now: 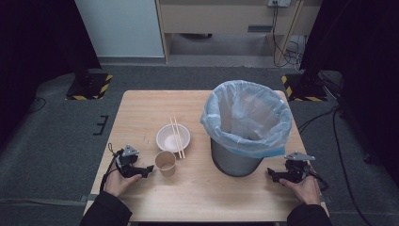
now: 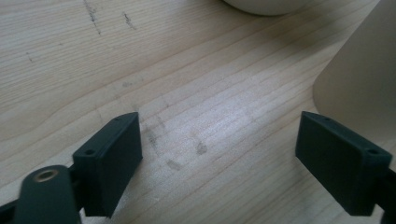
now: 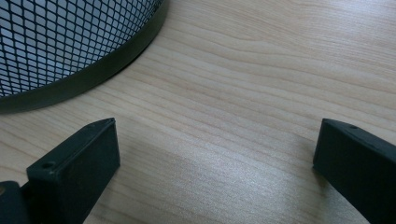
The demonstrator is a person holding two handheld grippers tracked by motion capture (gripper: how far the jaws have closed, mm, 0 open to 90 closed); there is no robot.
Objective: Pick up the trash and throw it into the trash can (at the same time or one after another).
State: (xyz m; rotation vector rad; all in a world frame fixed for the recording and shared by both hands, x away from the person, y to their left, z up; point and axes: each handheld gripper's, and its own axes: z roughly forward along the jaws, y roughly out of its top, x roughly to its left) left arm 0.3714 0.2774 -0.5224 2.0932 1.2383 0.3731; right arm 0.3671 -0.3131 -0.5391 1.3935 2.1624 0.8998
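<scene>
A brown paper cup (image 1: 165, 163) stands upright near the table's middle front. Behind it sits a white bowl (image 1: 172, 138) with a pair of chopsticks (image 1: 177, 136) laid across it. A mesh bin (image 1: 236, 157) lined with a pale blue bag (image 1: 247, 117) stands to the right. My left gripper (image 1: 149, 170) rests on the table just left of the cup, open; in the left gripper view (image 2: 219, 154) the cup's wall (image 2: 359, 88) is by the right jaw. My right gripper (image 1: 272, 173) lies open right of the bin's base (image 3: 84, 79), with bare wood between its jaws (image 3: 217, 161).
The wooden table (image 1: 141, 113) has free surface at its back left and along the front edge. Dark floor surrounds it, with stand bases marked in yellow and black (image 1: 89, 87) at the back corners and cables (image 1: 324, 122) at the right.
</scene>
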